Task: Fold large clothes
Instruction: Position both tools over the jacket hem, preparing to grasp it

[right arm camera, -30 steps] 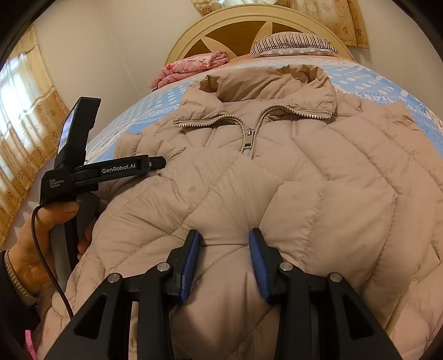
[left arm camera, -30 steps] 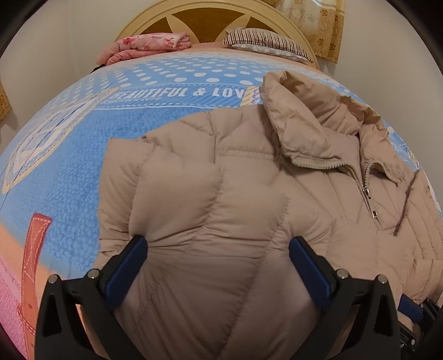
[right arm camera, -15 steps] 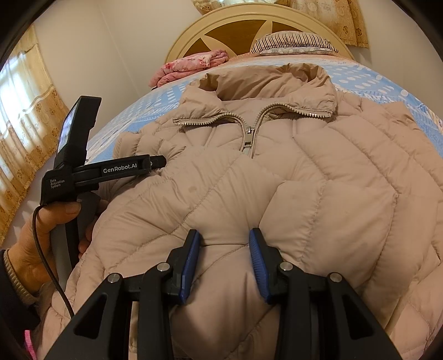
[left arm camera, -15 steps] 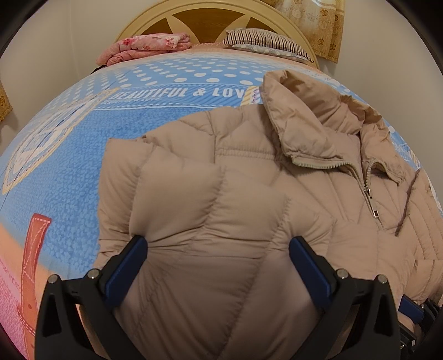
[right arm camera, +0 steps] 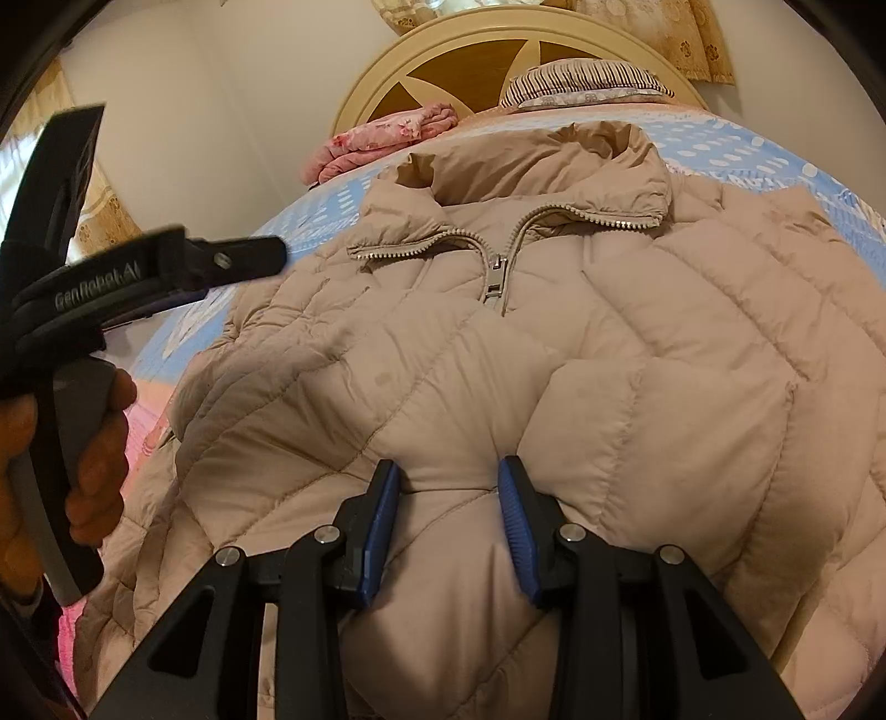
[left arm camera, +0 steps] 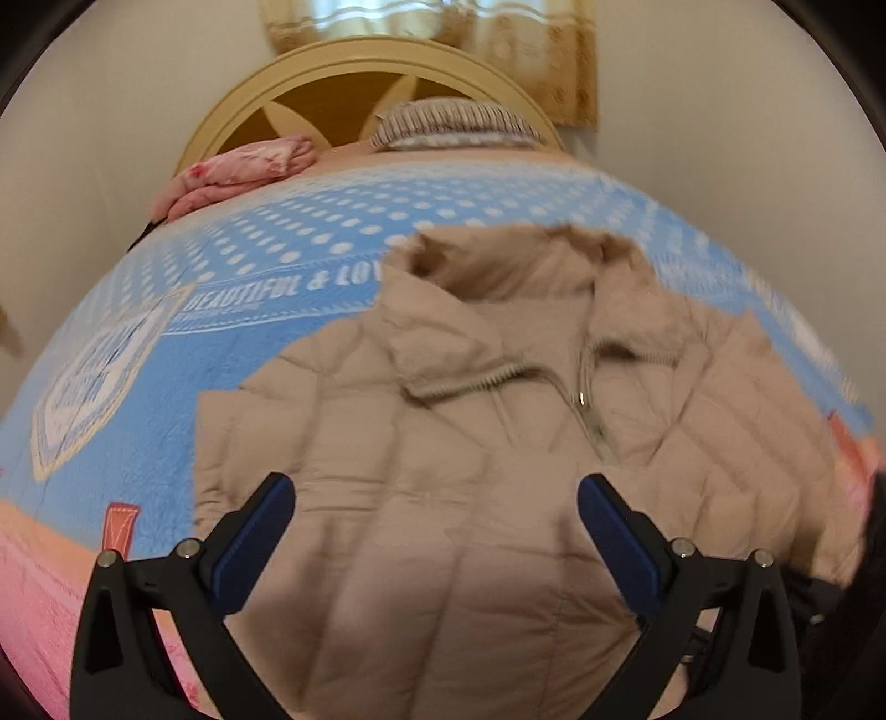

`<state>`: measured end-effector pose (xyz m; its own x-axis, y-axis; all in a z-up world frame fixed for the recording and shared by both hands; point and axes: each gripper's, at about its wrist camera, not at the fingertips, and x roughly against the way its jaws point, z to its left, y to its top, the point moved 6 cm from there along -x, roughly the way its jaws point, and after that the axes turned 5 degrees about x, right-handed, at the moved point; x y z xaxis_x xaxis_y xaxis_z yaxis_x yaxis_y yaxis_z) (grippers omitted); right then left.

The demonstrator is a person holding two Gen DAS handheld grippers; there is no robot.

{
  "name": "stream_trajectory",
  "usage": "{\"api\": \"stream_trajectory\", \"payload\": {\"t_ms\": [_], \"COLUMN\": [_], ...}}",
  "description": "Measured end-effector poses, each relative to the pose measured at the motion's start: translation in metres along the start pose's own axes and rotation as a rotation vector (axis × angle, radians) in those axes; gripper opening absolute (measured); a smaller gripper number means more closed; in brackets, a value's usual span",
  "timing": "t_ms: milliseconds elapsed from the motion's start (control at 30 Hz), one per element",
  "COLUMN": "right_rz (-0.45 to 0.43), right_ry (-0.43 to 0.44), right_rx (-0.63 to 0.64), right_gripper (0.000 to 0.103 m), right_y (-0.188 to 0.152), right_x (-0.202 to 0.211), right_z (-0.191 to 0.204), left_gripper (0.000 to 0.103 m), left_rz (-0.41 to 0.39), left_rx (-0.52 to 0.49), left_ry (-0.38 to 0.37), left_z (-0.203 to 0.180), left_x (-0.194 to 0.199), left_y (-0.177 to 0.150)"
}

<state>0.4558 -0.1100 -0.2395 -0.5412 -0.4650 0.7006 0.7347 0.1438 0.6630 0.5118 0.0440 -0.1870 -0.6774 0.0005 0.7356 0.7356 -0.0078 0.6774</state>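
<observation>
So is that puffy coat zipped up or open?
Zipped, except near the collar: on the coat the zipper pull sits high, teeth parting above.

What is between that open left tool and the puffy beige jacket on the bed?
Nothing visible. The left tool hangs open over the jacket with only air between. The right tool already pinches a fold of it.

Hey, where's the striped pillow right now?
The striped pillow sits at the head of the bed against the headboard, right of the folded pink blanket, beyond the puffer jacket's collar.
</observation>
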Motion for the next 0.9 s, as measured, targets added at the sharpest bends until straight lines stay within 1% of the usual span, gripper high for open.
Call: {"api": "stream_trajectory", "payload": {"t_ms": [33, 67, 100, 200, 267, 367, 467, 567, 667, 733, 800, 900], "right_rz": [-0.001, -0.002, -0.003, -0.007, 0.002, 0.022, 0.005, 0.021, 0.011, 0.039, 0.044, 0.052], "right_ry": [0.003, 0.006, 0.010, 0.036, 0.066, 0.082, 0.076, 0.062, -0.074, -0.081, -0.101, -0.112], "right_rx": [-0.002, -0.004, -0.006, -0.023, -0.040, -0.048, -0.018, -0.028, -0.004, -0.041, -0.072, -0.032], "right_gripper": [0.039, 0.039, 0.039, 0.039, 0.039, 0.039, 0.040, 0.041, 0.041, 0.042, 0.042, 0.042], "right_y": [0.000, 0.000, 0.001, 0.002, 0.004, 0.018, 0.050, 0.091, 0.138, 0.159, 0.180, 0.204], "right_x": [0.000, 0.001, 0.001, 0.004, 0.008, 0.021, 0.037, 0.035, 0.018, 0.000, -0.019, -0.040], "right_z": [0.000, 0.000, -0.001, -0.002, -0.004, -0.007, -0.013, -0.039, -0.083, -0.108, -0.130, -0.139], "left_gripper": [0.103, 0.103, 0.103, 0.103, 0.103, 0.103, 0.103, 0.103, 0.103, 0.103, 0.103, 0.103], "left_rz": [0.022, 0.047, 0.083, 0.073, 0.070, 0.066, 0.068, 0.074, 0.073, 0.066, 0.064, 0.061], "left_rx": [-0.018, -0.026, -0.026, 0.034, 0.044, 0.052, 0.052, 0.060, 0.068, 0.069, 0.073, 0.074], "left_ry": [0.038, 0.055, 0.052, -0.015, -0.032, -0.044, -0.049, -0.061, -0.066, -0.066, -0.069, -0.070], "left_z": [-0.002, -0.002, -0.001, 0.007, 0.010, 0.014, 0.014, 0.011, 0.007, 0.007, 0.008, 0.008], "left_x": [-0.013, -0.023, -0.037, -0.043, -0.044, -0.046, -0.046, -0.045, -0.044, -0.043, -0.043, -0.043], "left_y": [-0.007, -0.015, -0.025, -0.032, -0.031, -0.032, -0.031, -0.032, -0.032, -0.032, -0.033, -0.033]}}
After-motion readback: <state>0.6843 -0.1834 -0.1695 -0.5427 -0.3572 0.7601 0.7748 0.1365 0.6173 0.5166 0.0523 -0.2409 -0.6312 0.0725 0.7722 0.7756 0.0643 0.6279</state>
